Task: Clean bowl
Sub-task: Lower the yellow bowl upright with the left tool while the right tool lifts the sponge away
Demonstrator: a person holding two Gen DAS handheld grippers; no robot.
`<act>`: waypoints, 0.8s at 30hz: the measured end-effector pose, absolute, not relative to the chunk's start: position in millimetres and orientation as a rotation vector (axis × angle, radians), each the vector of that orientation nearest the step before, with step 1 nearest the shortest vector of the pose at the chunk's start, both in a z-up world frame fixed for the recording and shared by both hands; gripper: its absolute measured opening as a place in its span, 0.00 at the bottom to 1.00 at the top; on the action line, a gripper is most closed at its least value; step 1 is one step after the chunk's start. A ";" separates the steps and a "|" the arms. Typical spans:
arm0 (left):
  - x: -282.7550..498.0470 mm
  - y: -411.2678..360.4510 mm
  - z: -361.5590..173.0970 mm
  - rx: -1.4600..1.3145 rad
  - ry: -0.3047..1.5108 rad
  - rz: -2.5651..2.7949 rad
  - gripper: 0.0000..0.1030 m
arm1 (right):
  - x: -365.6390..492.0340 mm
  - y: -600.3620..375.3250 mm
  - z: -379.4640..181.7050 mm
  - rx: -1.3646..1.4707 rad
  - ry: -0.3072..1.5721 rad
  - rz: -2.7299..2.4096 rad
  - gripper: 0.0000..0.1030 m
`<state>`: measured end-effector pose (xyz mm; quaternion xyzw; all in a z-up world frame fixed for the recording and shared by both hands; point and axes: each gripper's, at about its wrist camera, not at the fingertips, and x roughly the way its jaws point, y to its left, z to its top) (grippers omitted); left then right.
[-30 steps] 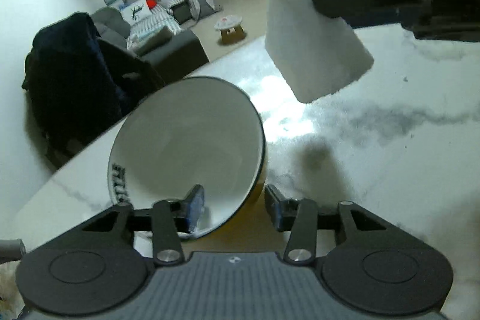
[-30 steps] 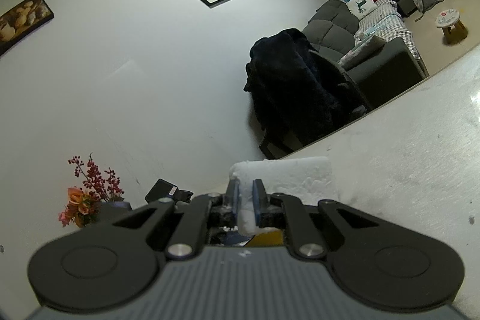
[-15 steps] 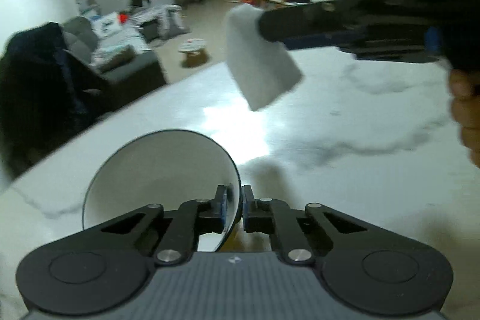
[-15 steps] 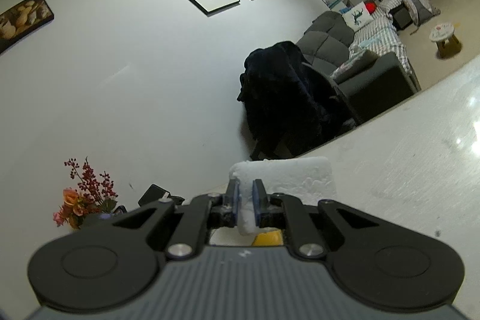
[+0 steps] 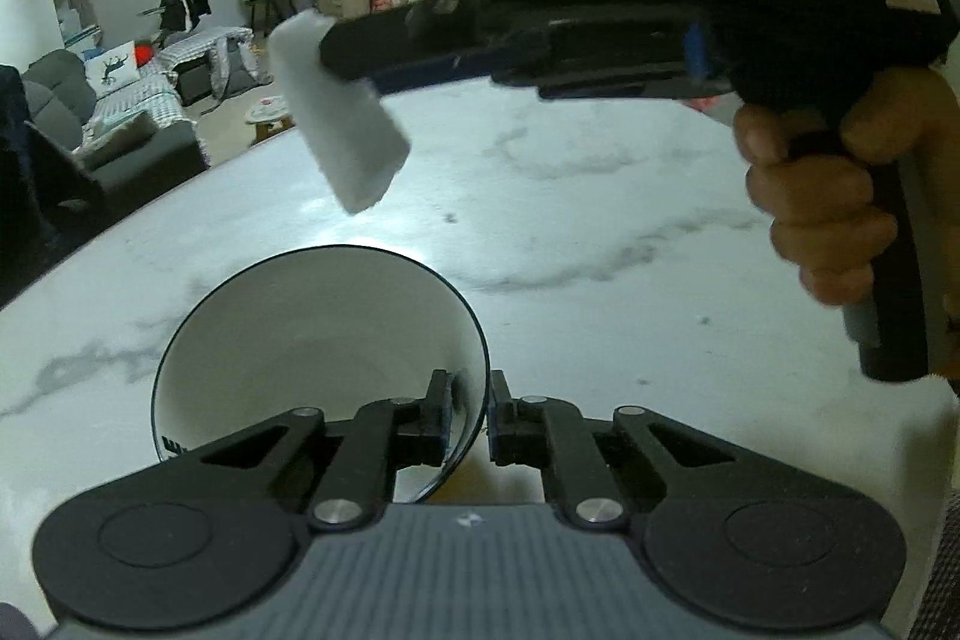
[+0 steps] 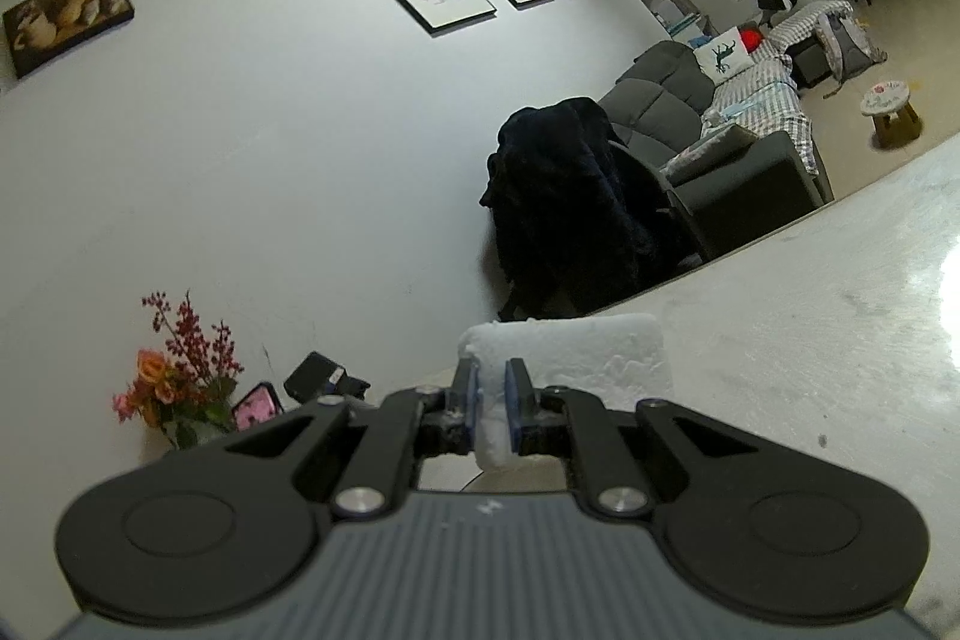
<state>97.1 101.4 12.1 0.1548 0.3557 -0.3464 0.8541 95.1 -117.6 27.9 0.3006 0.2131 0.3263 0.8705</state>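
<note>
A white bowl (image 5: 312, 340) with a dark rim stands tilted on the marble table (image 5: 600, 220), its opening facing away and up in the left wrist view. My left gripper (image 5: 468, 391) is shut on its near right rim, one pad inside and one outside. Above and beyond the bowl hangs a white sponge (image 5: 336, 118), clear of it. My right gripper (image 5: 330, 49) is shut on the sponge, and a hand (image 5: 816, 196) holds its handle. In the right wrist view the sponge (image 6: 576, 352) sits pinched in that gripper (image 6: 492, 394). The bowl barely shows there.
A chair draped with a dark coat (image 6: 570, 208) stands past the table's far edge, with a grey sofa (image 6: 720, 130) behind it. Near the wall on the table are a vase of flowers (image 6: 174, 388), a phone (image 6: 258, 403) and a dark box (image 6: 324, 379).
My left jaws closed onto the bowl's rim and the left view swung right. The right gripper with the sponge now sits higher and closer above the bowl.
</note>
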 end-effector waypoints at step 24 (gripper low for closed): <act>15.7 80.3 7.4 0.274 0.501 -0.313 0.60 | 39.5 -114.9 43.9 0.033 0.505 0.660 0.09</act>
